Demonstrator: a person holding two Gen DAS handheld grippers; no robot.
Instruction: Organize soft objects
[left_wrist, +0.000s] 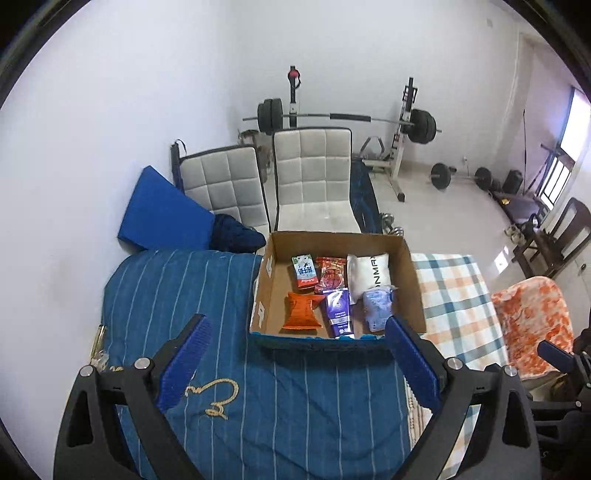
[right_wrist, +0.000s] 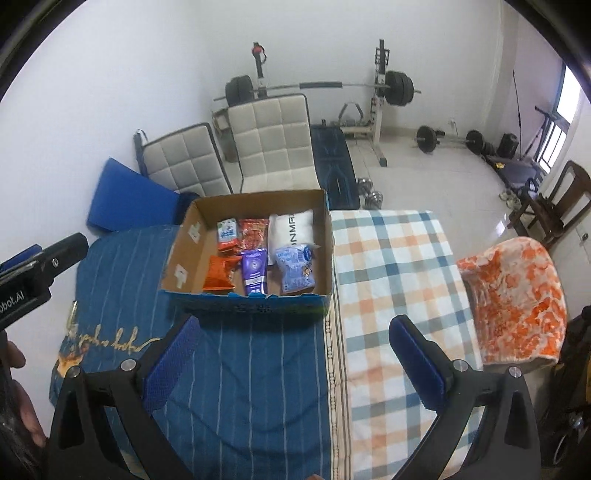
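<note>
Six soft packets lie sorted in the cardboard box (right_wrist: 328, 254) on the bed (right_wrist: 258, 369). Left gripper (left_wrist: 295, 354) and right gripper (right_wrist: 295, 354) hang wide apart, empty; best lift clear without nudging the box.

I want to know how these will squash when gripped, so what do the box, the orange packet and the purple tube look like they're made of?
Box: brown corrugated cardboard, matte, with raw-cut walls. Orange packet: likely thin plastic film, slightly glossy, with crimped ends and creases. Purple tube: probably soft plastic, smooth with a faint sheen, flattened at one end.
</note>
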